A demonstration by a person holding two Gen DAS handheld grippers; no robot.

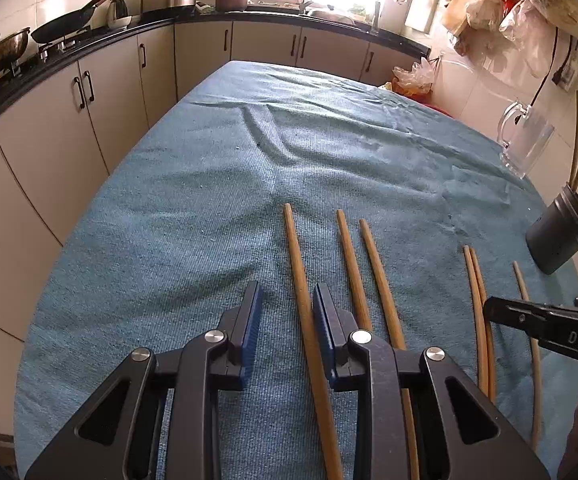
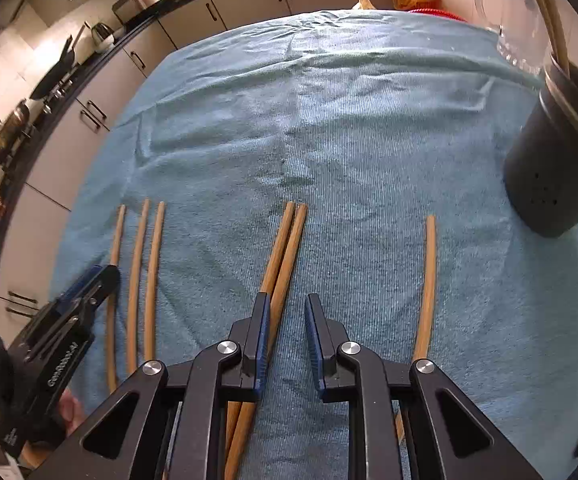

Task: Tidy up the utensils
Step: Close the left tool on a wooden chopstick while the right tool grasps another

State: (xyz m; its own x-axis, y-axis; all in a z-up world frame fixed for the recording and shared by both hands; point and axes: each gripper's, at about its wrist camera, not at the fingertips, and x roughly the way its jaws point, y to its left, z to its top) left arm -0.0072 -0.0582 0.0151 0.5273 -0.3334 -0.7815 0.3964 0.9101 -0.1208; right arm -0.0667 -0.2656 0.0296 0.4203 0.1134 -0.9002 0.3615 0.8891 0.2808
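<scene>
Several brown wooden chopsticks lie lengthwise on a blue cloth [image 1: 193, 208]. My left gripper [image 1: 287, 294] is open just above the cloth, with the leftmost chopstick [image 1: 303, 304] between its fingers, close to the right finger. My right gripper [image 2: 287, 302] is open over a touching pair of chopsticks [image 2: 285, 248]; one lies between its fingers near the left finger. A lone chopstick [image 2: 428, 280] lies to their right. A dark cylindrical holder [image 2: 557, 168] with several chopsticks in it stands at the right; it also shows in the left wrist view [image 1: 561, 236].
A clear glass mug [image 1: 523, 140] stands behind the holder near the cloth's right edge. Kitchen cabinets [image 1: 89, 120] and a counter with pans [image 1: 61, 26] run along the left and back. A wall with hanging bags [image 1: 521, 8] is at the right.
</scene>
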